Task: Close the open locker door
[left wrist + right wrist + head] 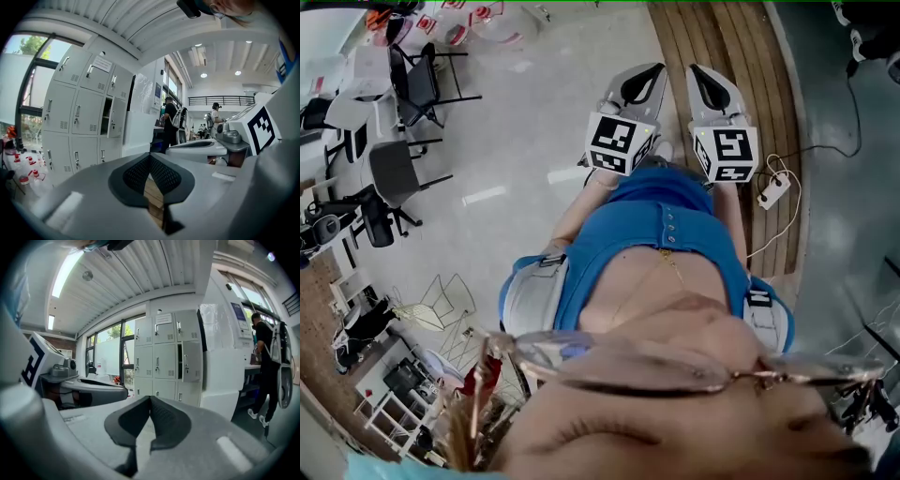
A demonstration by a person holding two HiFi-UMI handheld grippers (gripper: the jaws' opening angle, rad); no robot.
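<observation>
A bank of pale grey lockers (79,112) stands some way ahead, and one middle door (116,117) in its right column hangs open. The right gripper view shows the same lockers (161,357) and the open door (191,361). My left gripper (150,157) is shut with nothing between its pads, and far from the lockers. My right gripper (150,399) is likewise shut and empty. In the head view both grippers, left (649,75) and right (701,77), are held side by side in front of the person's body, above the floor.
A white pillar (140,117) stands right of the lockers. A person with a backpack (267,366) stands at a counter beyond it. Bottles (28,173) sit on the floor left of the lockers. Chairs (403,84) stand to the left; a power strip (773,192) lies on a wooden strip.
</observation>
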